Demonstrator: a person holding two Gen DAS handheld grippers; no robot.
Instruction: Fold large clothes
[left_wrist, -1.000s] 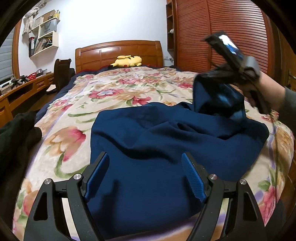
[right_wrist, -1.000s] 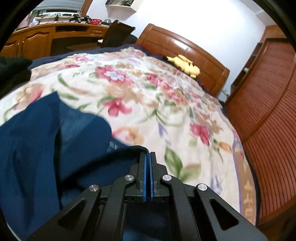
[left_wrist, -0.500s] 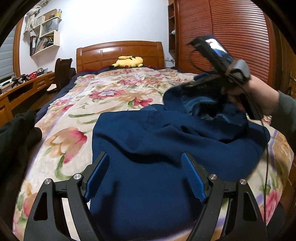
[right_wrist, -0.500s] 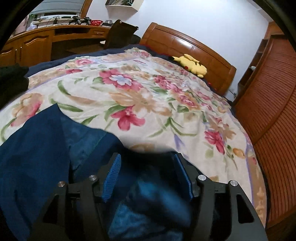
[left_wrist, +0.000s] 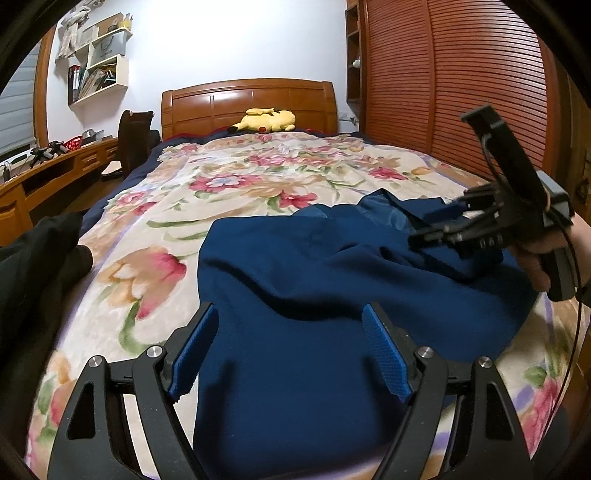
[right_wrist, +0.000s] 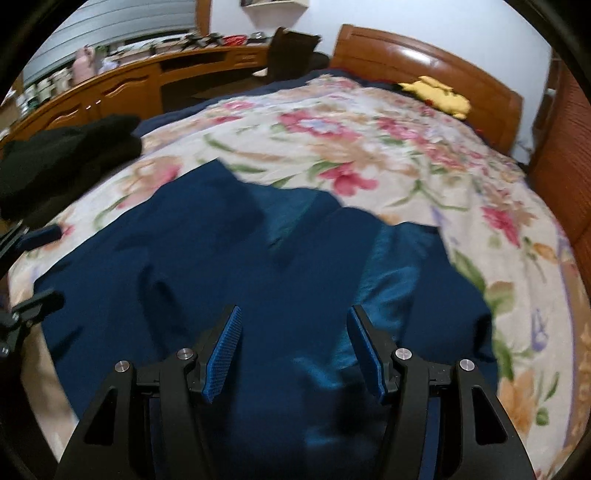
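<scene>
A large navy blue garment (left_wrist: 314, 295) lies spread on the floral bedspread (left_wrist: 240, 184), with a folded-over part showing shinier lining at its far right (left_wrist: 384, 210). My left gripper (left_wrist: 288, 332) is open and empty, low over the garment's near part. My right gripper (right_wrist: 293, 332) is open and empty above the garment (right_wrist: 221, 258); it also shows in the left wrist view (left_wrist: 443, 232), held in a hand at the right. The left gripper's fingertips (right_wrist: 37, 236) show at the left edge of the right wrist view.
A black garment (left_wrist: 33, 266) lies at the bed's left edge, also in the right wrist view (right_wrist: 66, 155). A yellow plush toy (left_wrist: 266, 120) sits by the wooden headboard (left_wrist: 247, 99). A desk (right_wrist: 129, 85) and chair (left_wrist: 135, 140) stand left; wooden wardrobe doors (left_wrist: 461, 92) right.
My right gripper was shut on a part of the blue garment and held it up; it carried it left, opened and let it drop, then drew back right. The left gripper stayed put.
</scene>
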